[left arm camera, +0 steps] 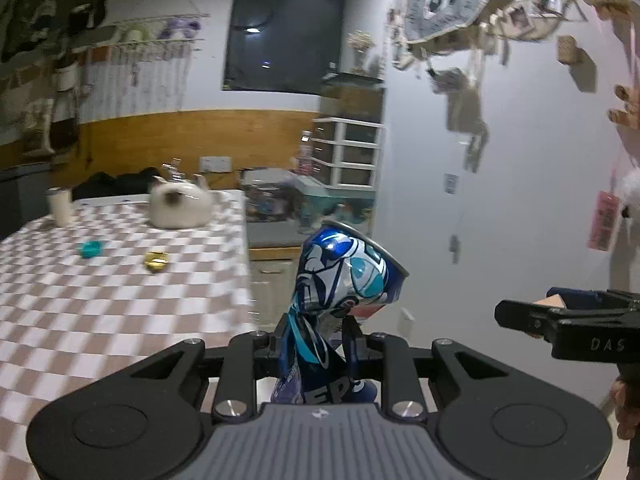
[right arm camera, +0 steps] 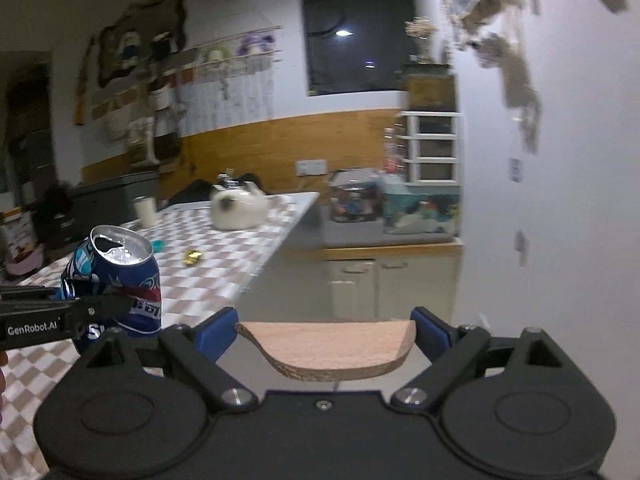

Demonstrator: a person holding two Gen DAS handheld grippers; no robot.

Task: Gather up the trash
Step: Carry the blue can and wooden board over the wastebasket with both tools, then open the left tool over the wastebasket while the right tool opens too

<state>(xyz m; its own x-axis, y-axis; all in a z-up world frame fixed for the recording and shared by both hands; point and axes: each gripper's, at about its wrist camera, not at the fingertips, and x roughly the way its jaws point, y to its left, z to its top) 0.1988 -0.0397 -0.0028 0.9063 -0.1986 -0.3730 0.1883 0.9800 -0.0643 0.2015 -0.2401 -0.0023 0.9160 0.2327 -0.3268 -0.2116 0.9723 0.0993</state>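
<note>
A crushed blue Pepsi can [left arm camera: 344,272] stands up between the fingers of my left gripper [left arm camera: 316,340], which is shut on its squeezed lower part. The right wrist view shows the same can [right arm camera: 120,264] at lower left, open top up, with the left gripper [right arm camera: 80,312] across it. My right gripper [right arm camera: 326,332] is shut on a flat, brown curved piece of cardboard [right arm camera: 332,350] that spans the gap between its blue pads. The right gripper [left arm camera: 536,308] also shows at the right edge of the left wrist view. On the checked table [left arm camera: 120,320] lie a teal scrap [left arm camera: 91,249] and a gold wrapper [left arm camera: 156,261].
A white cat-like shape [left arm camera: 180,206] and a white cup [left arm camera: 60,206] sit at the far end of the table. Beyond the table's right edge stand low cabinets [right arm camera: 360,280] with boxes and a drawer unit [right arm camera: 430,148]. A white wall with hanging decorations [left arm camera: 460,112] is close on the right.
</note>
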